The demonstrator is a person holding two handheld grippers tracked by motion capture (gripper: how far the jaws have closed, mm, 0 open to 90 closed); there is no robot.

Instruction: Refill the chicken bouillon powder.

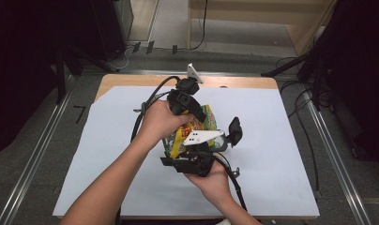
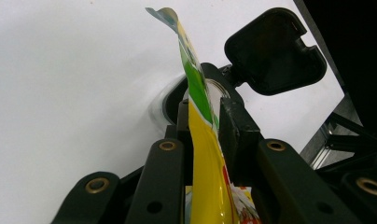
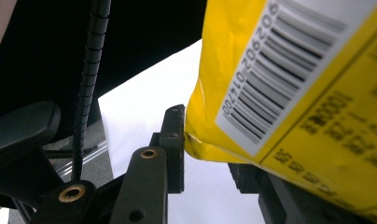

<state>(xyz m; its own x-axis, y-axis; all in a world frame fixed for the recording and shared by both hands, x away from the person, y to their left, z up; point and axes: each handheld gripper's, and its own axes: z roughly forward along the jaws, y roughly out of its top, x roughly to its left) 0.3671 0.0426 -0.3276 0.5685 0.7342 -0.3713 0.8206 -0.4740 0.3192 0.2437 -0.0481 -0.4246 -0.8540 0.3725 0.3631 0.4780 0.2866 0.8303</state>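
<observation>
A person's two hands each worked a hand-held gripper above the middle of the tabletop, which was covered by a large white sheet with a strip of pale wood showing at its far edge.

The left hand-held gripper pinched a yellow and green snack bag: in the left gripper view the thin edge of the bag ran straight up between its two black jaws, which pressed on it from either side, and the bag's green top corner stood free above them. Beyond that gripper's tips lay the white sheet.

The right hand-held gripper sat just below and nearer the person. In the right gripper view the yellow barcode side of the bag dropped between its jaws and touched the left pad; whether the other jaw pressed on it I could not tell, as the bag hid it.

The bag hung between the two grippers, off the sheet.

Around the tabletop, the floor was grey, with metal rails on both sides, dark stands at the corners and loose cables beyond the far edge.
</observation>
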